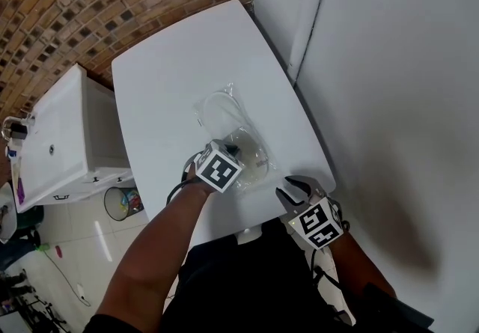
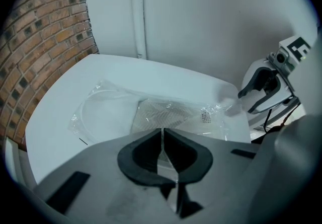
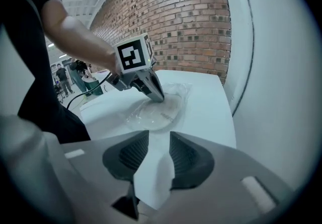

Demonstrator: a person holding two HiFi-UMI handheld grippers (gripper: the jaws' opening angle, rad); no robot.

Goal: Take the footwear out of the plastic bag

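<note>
**Head view.** Fingers of the left gripper [image 1: 236, 152] are down on the near end of the plastic bag [image 1: 217, 111], which lies flat near the middle of the white counter [image 1: 165, 62]. The right gripper [image 1: 293, 191] is over the counter's near right corner, clear of the bag, with its fingers spread and empty. The footwear [image 1: 254, 156] is a pale, flat item inside the bag, in its nearer half. A thin whitish loop shows through the film in the far half.

**Left gripper view.** The left gripper [image 2: 162, 135] has its fingers clenched almost together, with a thin fold of clear film pinched between them. Beyond them the plastic bag [image 2: 100, 112] is transparent and crinkled, with glare along its creases. The footwear [image 2: 166, 112] shows a pale sole with a fine herringbone tread. A small dark print sits on the film at its right. The right gripper [image 2: 246, 102] is near the bag's right corner, its fingers apart and holding nothing.

**Right gripper view.** The right gripper [image 3: 159, 137] has its fingers released, with only bare counter [image 3: 211, 112] between them. Ahead, the left gripper [image 3: 158, 97] has its tips on the plastic bag [image 3: 176, 91]. The footwear [image 3: 156, 112] appears as a pale oval under the film. A brick wall [image 3: 176, 16] stands behind the counter.
</note>
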